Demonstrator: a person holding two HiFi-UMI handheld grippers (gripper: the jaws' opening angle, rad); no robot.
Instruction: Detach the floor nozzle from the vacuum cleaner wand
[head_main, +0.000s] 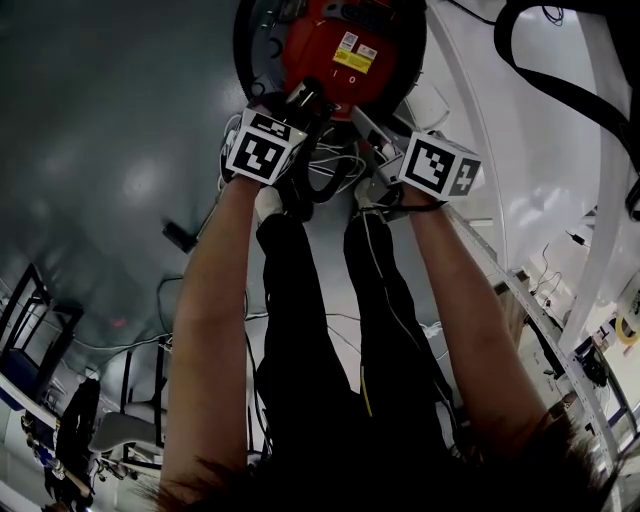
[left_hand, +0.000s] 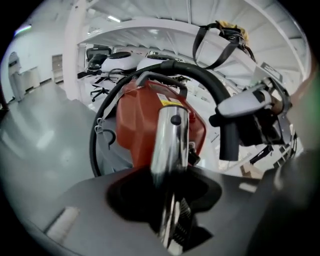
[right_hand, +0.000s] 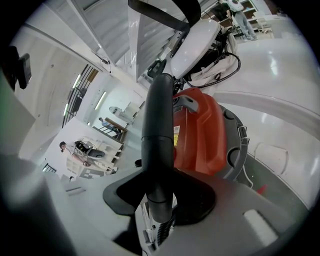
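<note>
A red canister vacuum (head_main: 340, 45) stands on the floor in front of my feet, with its black hose (left_hand: 200, 75) arching over it. A chrome wand tube (left_hand: 169, 145) runs up between the jaws of my left gripper (left_hand: 172, 222), which stand open round it with dark gaps at its sides. My right gripper (right_hand: 160, 212) is shut on the black curved handle tube (right_hand: 157, 130). In the head view the left gripper (head_main: 300, 100) and the right gripper (head_main: 372, 140) sit side by side just below the vacuum. No floor nozzle shows in any view.
White curved frames (head_main: 560, 150) with black straps (left_hand: 220, 45) stand to the right. Loose cables (head_main: 335, 175) lie round my shoes. Office chairs (left_hand: 100, 60) and benches stand far off. A person (right_hand: 65, 147) is in the distance. Grey floor (head_main: 100, 150) spreads to the left.
</note>
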